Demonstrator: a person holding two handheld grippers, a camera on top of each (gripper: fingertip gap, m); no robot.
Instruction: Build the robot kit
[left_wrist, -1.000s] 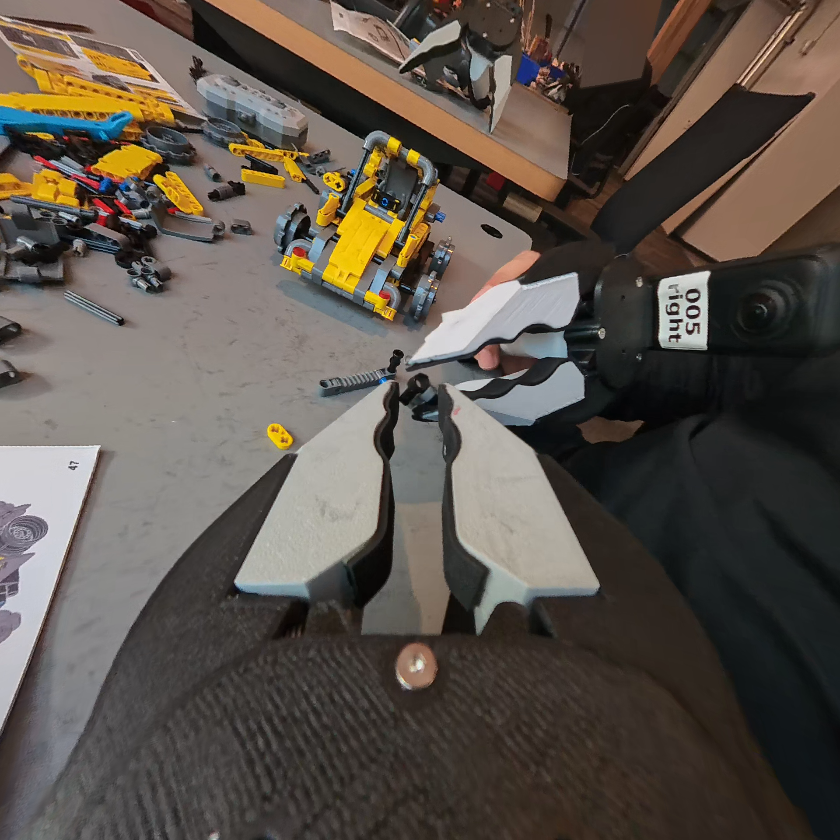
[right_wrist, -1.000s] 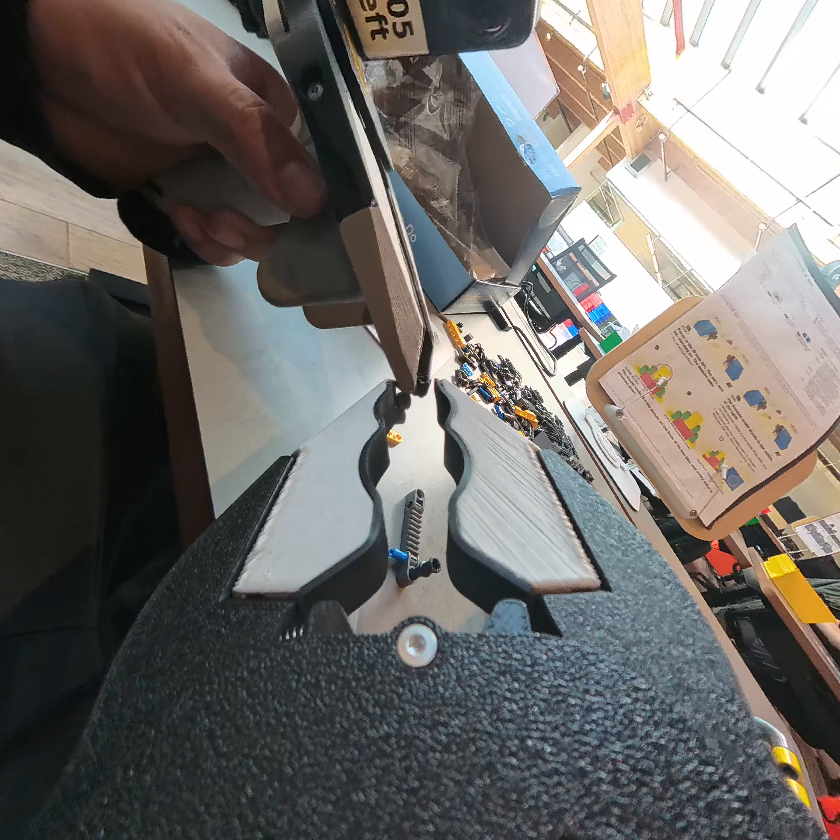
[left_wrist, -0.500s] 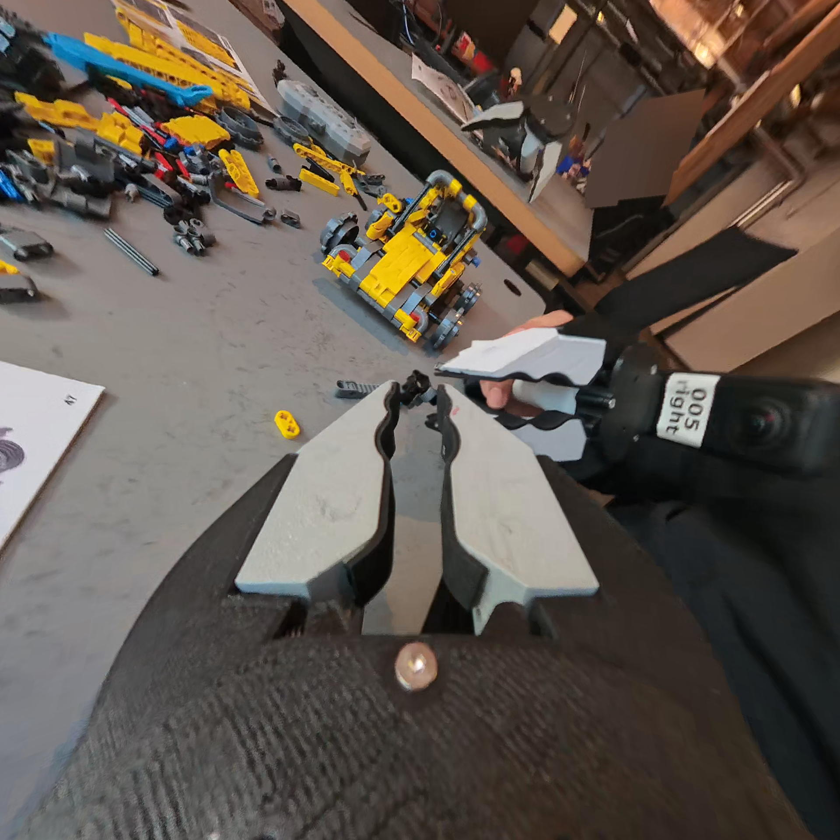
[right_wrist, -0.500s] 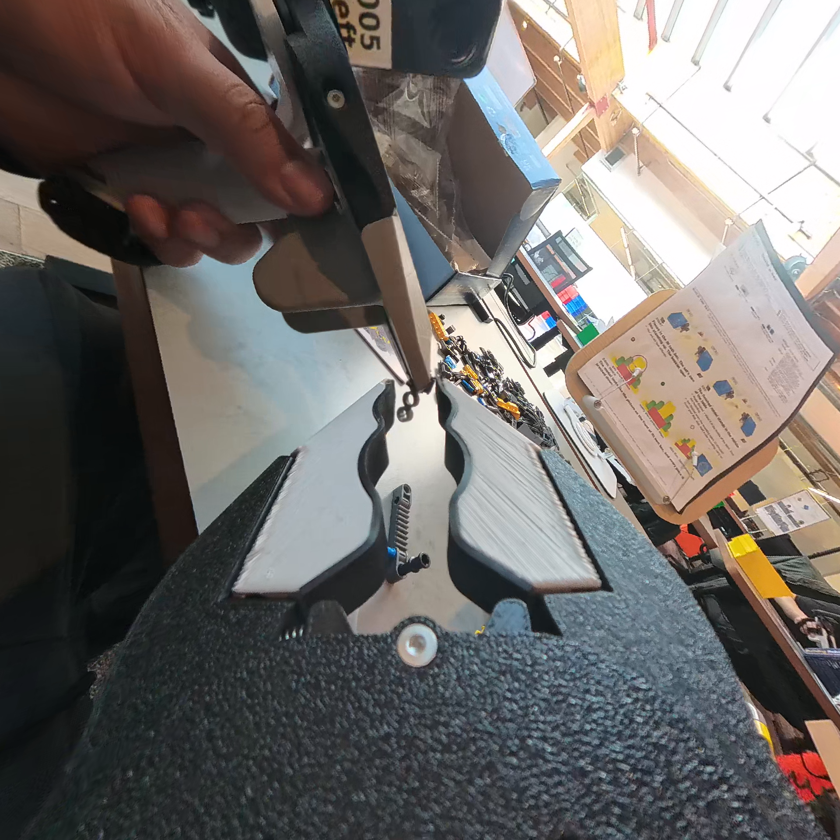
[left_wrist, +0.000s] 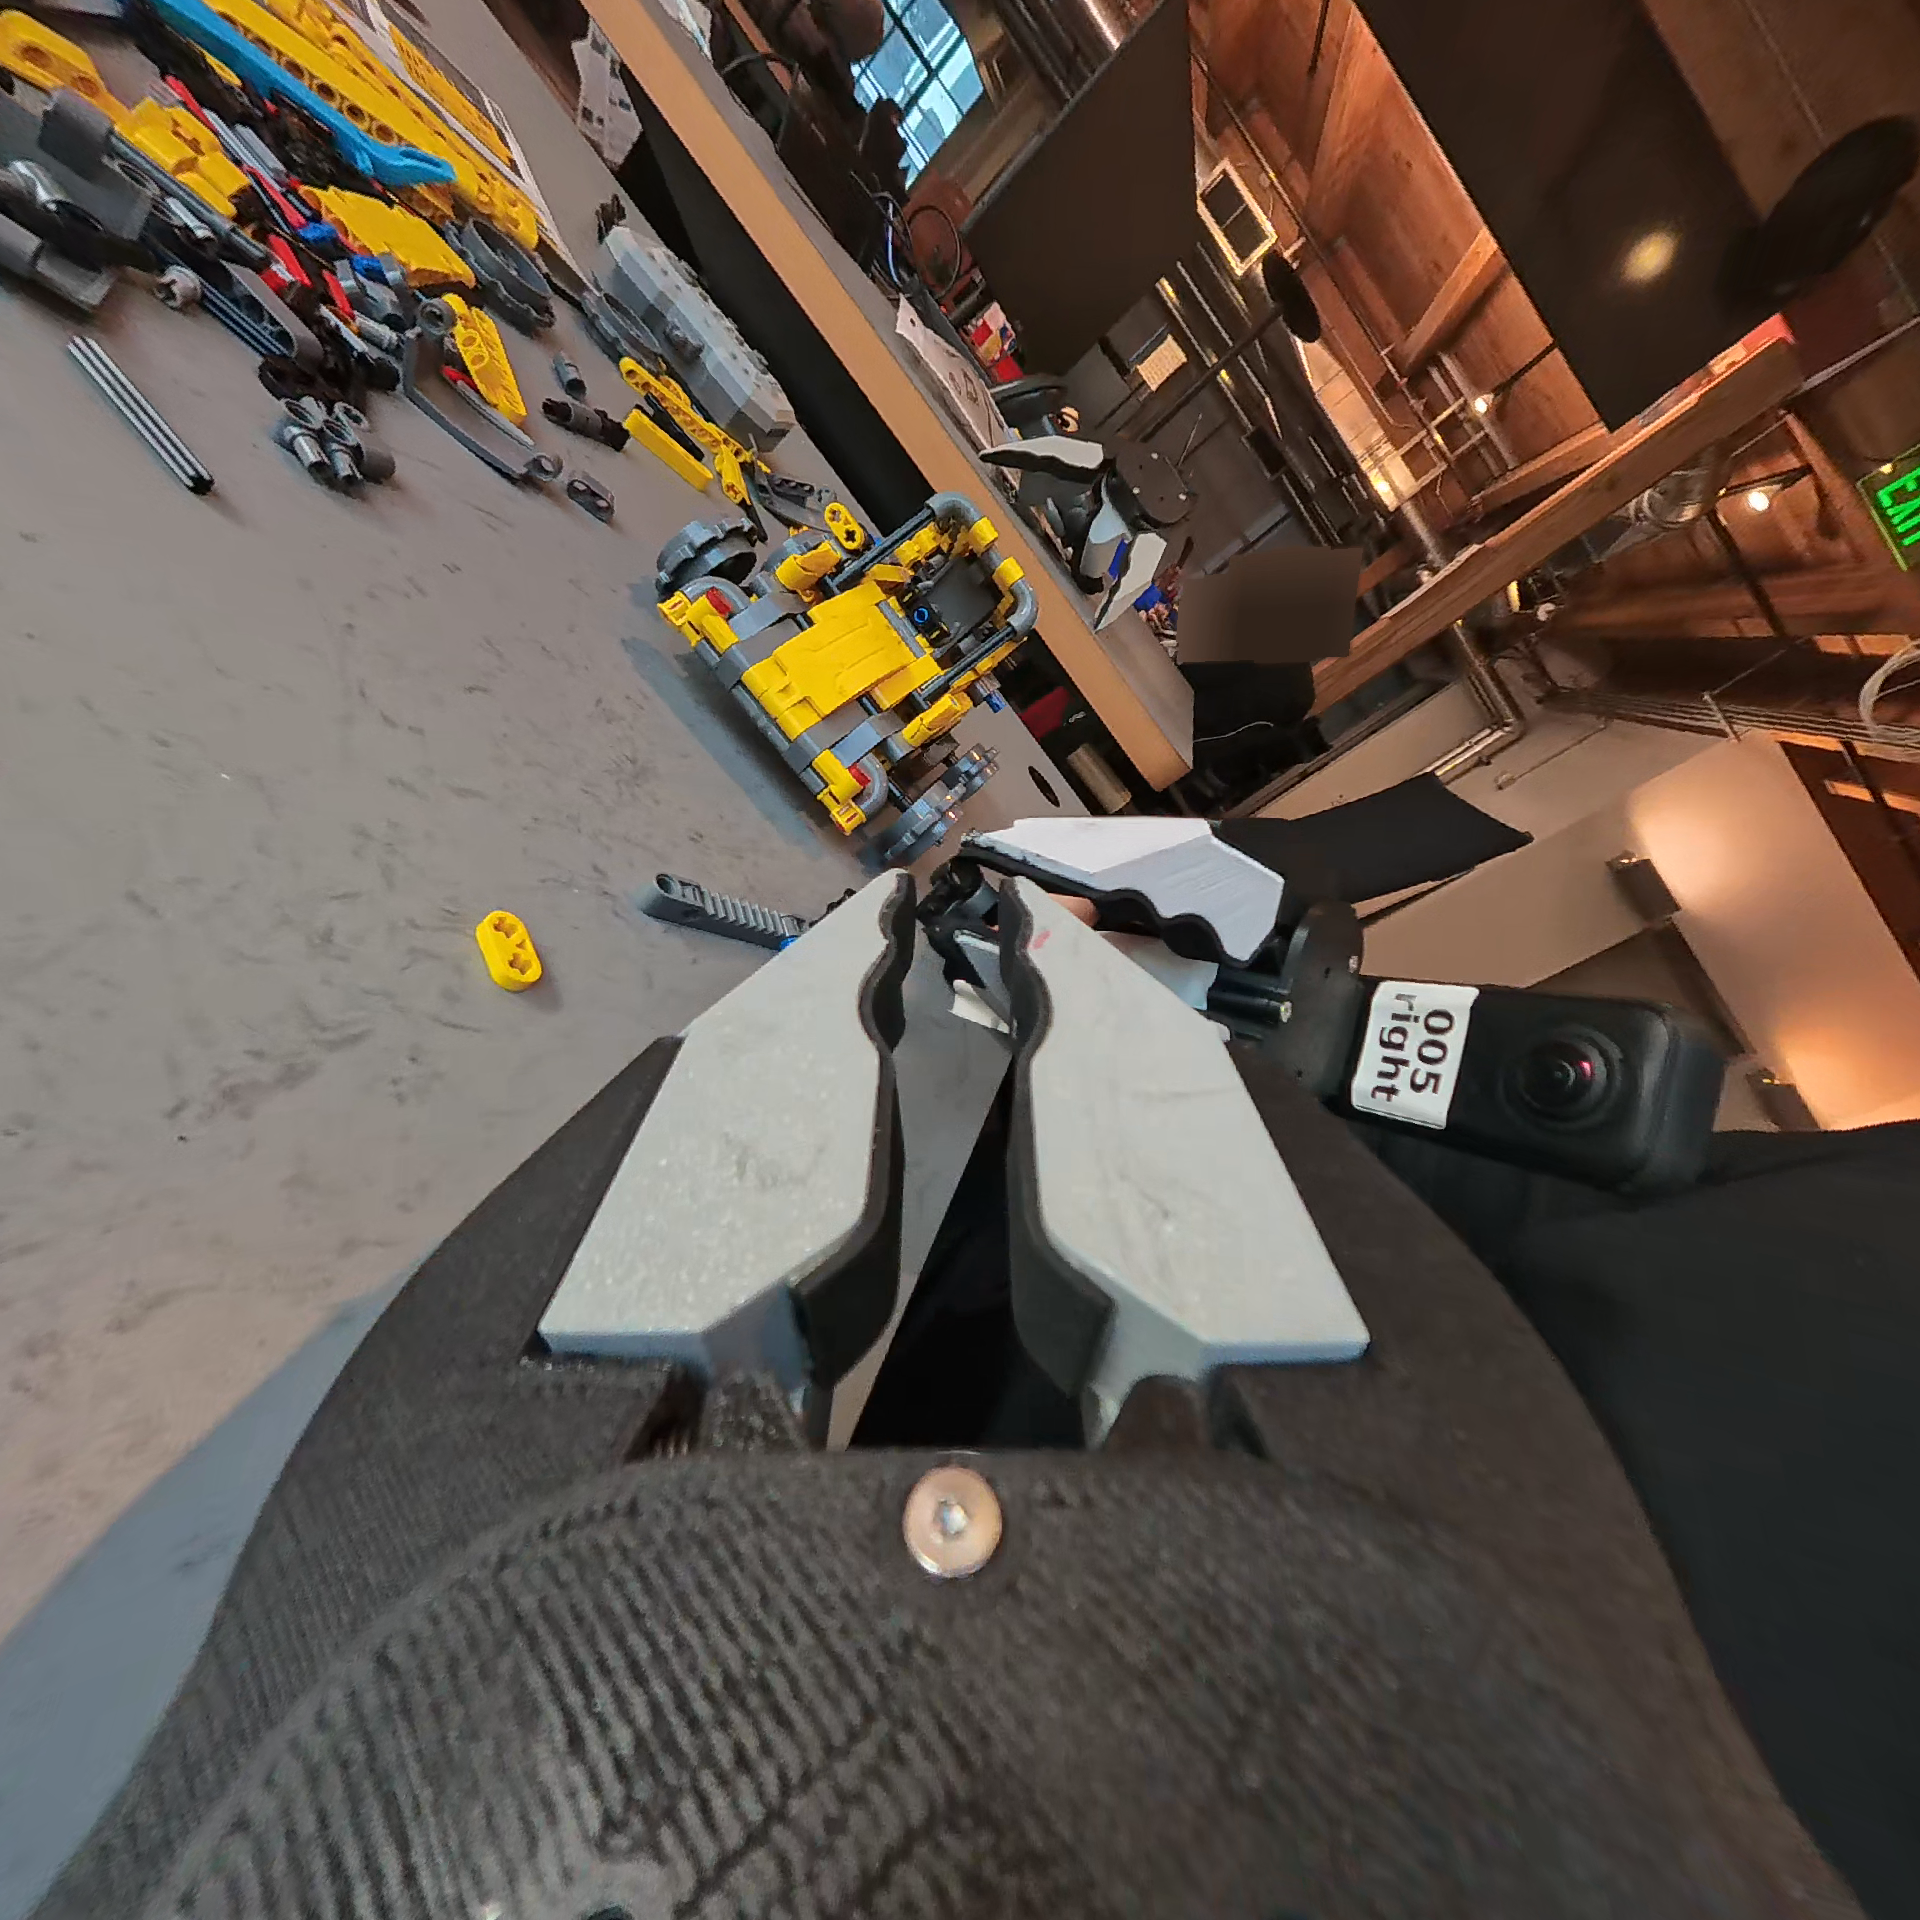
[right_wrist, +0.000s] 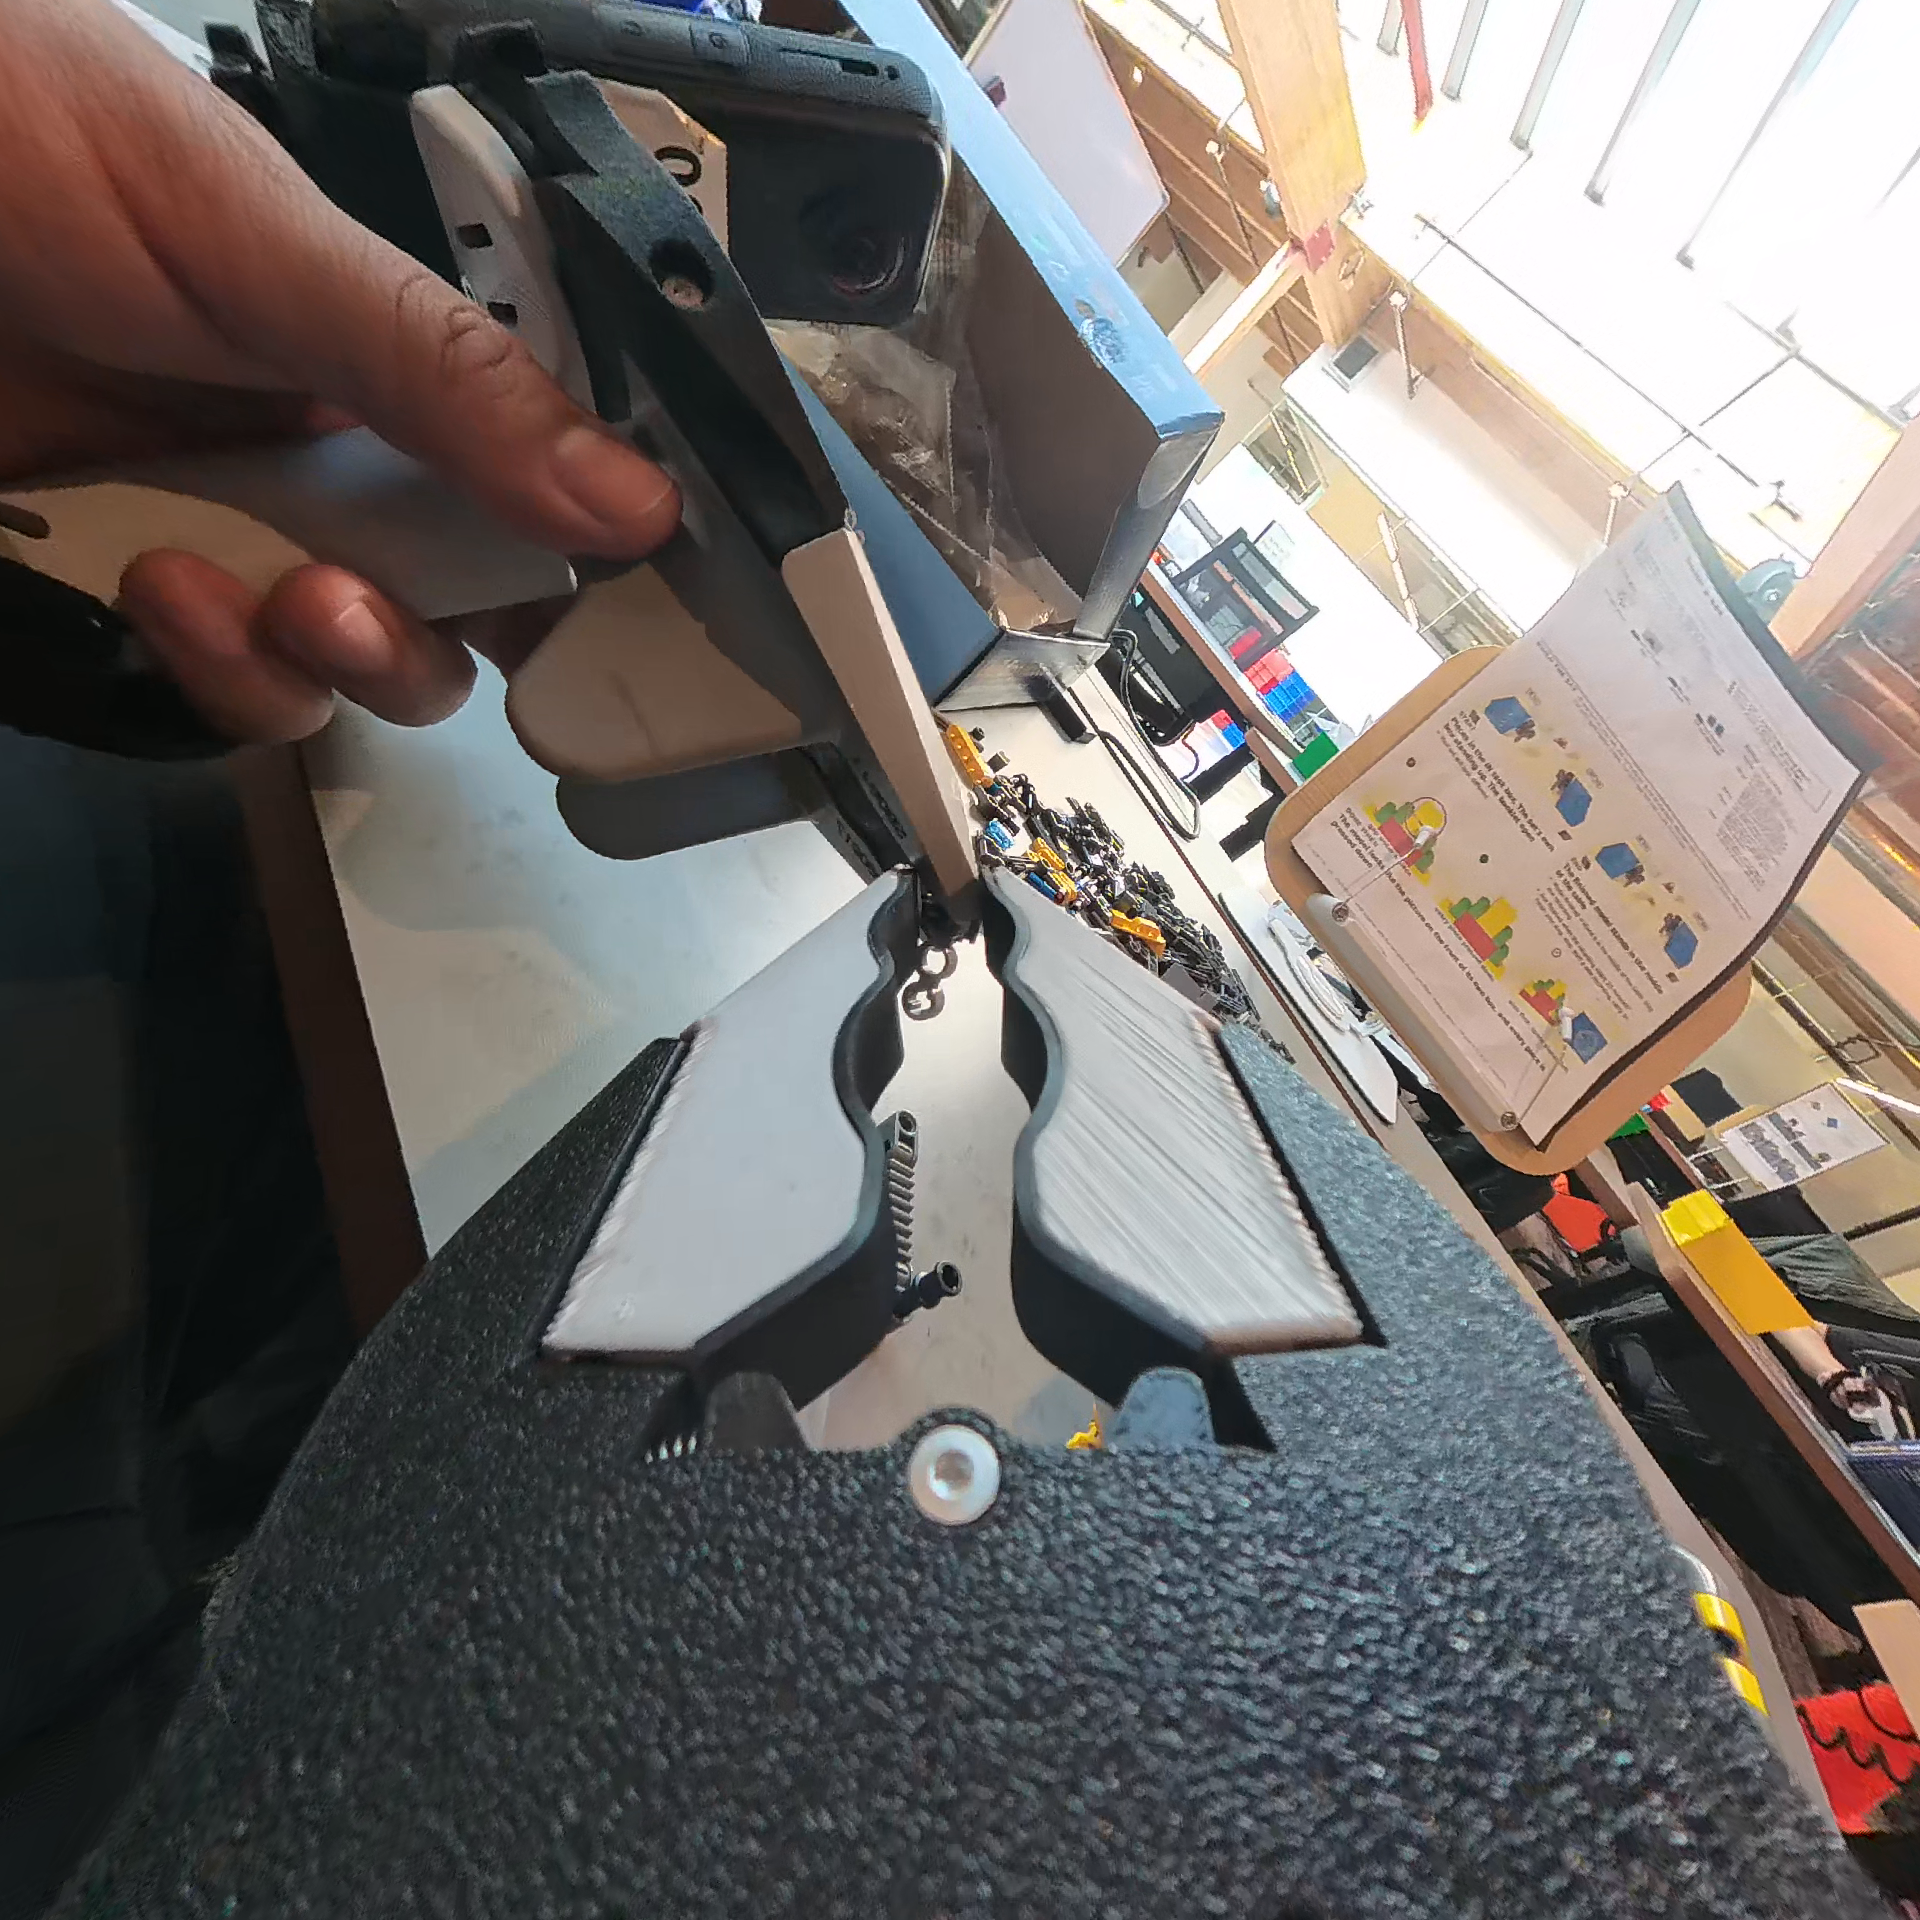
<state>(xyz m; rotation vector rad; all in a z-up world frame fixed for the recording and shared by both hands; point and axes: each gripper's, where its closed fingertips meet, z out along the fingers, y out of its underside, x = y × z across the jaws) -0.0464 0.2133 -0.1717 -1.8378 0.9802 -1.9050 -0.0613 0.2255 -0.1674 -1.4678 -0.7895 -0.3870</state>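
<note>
Mid-frame in both views, the left gripper (left_wrist: 956, 899) pinches a small black piece (left_wrist: 961, 916). The right gripper (right_wrist: 948, 896) sits narrowly about it, whether gripping I cannot tell. A grey toothed bar (left_wrist: 727, 914) lies on the table (left_wrist: 312, 779) just left.

A big room with warm brown wooden walls (left_wrist: 1382, 187) and beams, a long gray table (left_wrist: 260, 727), a second table (left_wrist: 935, 436) behind it, small glowing lamps (left_wrist: 1647, 255), and bright daylight coming through ceiling windows (right_wrist: 1662, 156) high above.
</note>
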